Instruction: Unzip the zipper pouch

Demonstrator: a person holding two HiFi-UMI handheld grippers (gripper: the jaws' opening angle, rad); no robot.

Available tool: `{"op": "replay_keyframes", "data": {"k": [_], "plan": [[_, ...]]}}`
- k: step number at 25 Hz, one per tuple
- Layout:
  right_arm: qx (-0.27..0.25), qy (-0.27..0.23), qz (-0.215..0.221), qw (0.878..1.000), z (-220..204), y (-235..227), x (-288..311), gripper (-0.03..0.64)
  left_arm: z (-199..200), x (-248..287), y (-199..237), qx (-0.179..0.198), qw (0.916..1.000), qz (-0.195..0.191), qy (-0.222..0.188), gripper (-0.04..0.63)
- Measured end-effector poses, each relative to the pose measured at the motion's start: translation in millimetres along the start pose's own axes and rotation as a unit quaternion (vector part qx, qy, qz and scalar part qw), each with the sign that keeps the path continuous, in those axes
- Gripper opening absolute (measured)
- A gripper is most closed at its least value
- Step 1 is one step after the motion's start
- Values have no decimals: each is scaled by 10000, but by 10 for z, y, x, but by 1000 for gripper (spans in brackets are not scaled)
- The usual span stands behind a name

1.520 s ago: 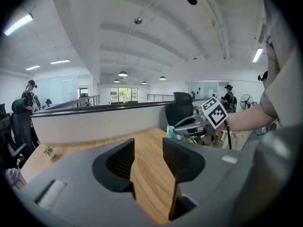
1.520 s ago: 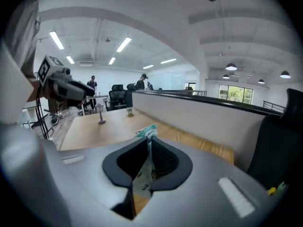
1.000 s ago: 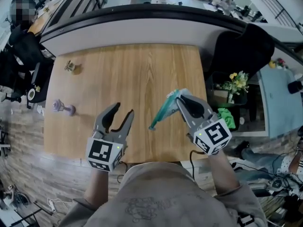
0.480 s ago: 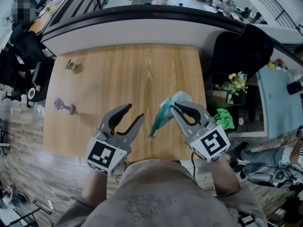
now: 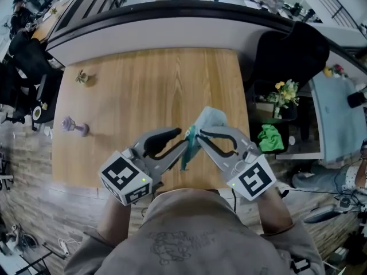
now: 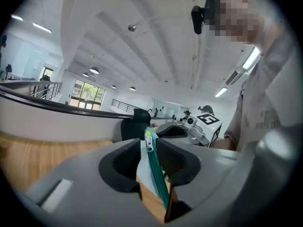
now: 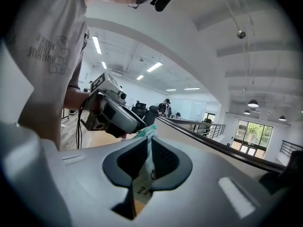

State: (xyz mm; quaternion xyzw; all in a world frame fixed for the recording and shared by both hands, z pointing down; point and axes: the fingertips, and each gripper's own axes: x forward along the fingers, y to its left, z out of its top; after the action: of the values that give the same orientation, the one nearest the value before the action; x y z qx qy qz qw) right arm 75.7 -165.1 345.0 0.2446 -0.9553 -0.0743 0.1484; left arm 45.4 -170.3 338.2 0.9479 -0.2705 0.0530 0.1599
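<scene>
Head view: both tools are up over the near edge of the table, tips pointing at each other, with the zipper pouch hanging in the air between them and not lying on the wood. The right hand-held gripper is pressed together on one end of it so the thing stays put; the left hand-held gripper meets it from the other side, which reads as anchor on the right, puller on the left. Left gripper view: the jaws have just been closing and the teal zipper runs straight down the gap between them, with the pale slider right at the tips. The pads look to be pinching that zipper edge, likely so I can drag the slider along. The zip looks closed along the stretch I see. Right gripper view: the jaws are nearly together, pinching the pale fabric with a printed tag, pouch upright in the slot. That grip keeps the cloth taut against the pull. Unzipping is not yet begun, I judge.
</scene>
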Motion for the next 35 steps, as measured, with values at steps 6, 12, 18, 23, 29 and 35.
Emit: {"op": "replay_keyframes", "data": {"k": [6,12,18,23,29,35], "plan": [[236,-19,-51,9997,-46,-28,14,34,-75,41,-2,-82,9999,-66,116,44],[1179,-254,-457,9916,-49,-222,35,21,-140,100,-18,155,9992,65,352,40],[1326,-429,-983,9854,-28,-463,67,21,-237,151,6,253,9977,217,596,40],[1462,-513,-1458,9771,-32,-732,-16,21,-387,111,52,474,9942,384,888,38],[1734,-753,-1897,9635,-61,-1050,-246,21,-597,8,69,567,9911,485,1099,40],[1826,-705,-1931,9615,-99,-1079,-319,21,-603,-75,132,455,9917,719,966,41]]}}
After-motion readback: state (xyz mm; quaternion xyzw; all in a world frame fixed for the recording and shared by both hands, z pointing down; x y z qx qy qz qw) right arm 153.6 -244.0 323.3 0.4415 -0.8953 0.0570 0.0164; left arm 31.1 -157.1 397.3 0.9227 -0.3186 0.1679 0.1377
